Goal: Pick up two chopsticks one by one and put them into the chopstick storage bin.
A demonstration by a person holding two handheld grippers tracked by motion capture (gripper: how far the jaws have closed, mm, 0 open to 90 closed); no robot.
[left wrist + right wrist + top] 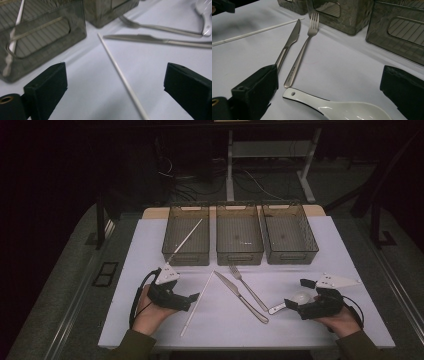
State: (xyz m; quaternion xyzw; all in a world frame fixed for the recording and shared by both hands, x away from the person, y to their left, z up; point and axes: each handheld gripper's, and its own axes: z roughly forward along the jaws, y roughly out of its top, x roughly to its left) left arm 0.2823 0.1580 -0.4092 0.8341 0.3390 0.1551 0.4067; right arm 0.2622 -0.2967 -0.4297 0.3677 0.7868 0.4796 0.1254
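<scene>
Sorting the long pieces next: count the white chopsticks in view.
2. One chopstick lies on the table beside the knife, by the open left gripper; the other chopstick leans in the left bin. None seems hidden.

Left gripper [116,82] jaws stood wide apart over the white chopstick [122,77]; knife [160,40], fork [155,26], bin [42,37] lay beyond.

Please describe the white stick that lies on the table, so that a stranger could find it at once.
Start at the three grey see-through plastic bins in a row on the white table. In front of them, beside the open left gripper, lies a thin white chopstick. Unlike the silver metal knife beside it, it is plain, straight and white.
</scene>
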